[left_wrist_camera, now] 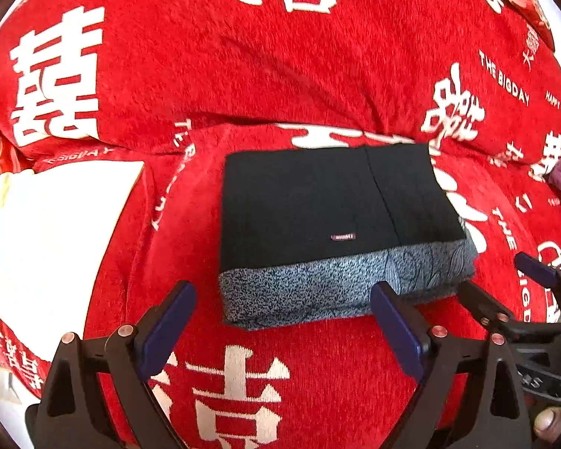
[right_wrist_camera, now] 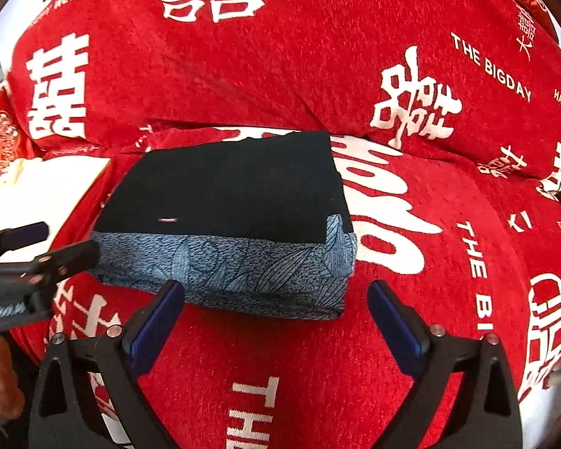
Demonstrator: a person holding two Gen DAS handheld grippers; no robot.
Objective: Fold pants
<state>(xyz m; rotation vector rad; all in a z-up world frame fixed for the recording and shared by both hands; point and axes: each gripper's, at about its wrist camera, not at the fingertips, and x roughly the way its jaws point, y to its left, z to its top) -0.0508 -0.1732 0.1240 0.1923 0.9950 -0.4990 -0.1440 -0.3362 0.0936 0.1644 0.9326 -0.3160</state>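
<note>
Left gripper (left_wrist_camera: 284, 321) and right gripper (right_wrist_camera: 276, 314) tilted down, jaws wide, empty, just short of folded pants (left_wrist_camera: 325, 205) on red blanket (left_wrist_camera: 243, 75).

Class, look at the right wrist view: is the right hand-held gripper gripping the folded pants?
No. The right hand-held gripper stands open, just short of the folded pants, nothing between its fingers.
</note>
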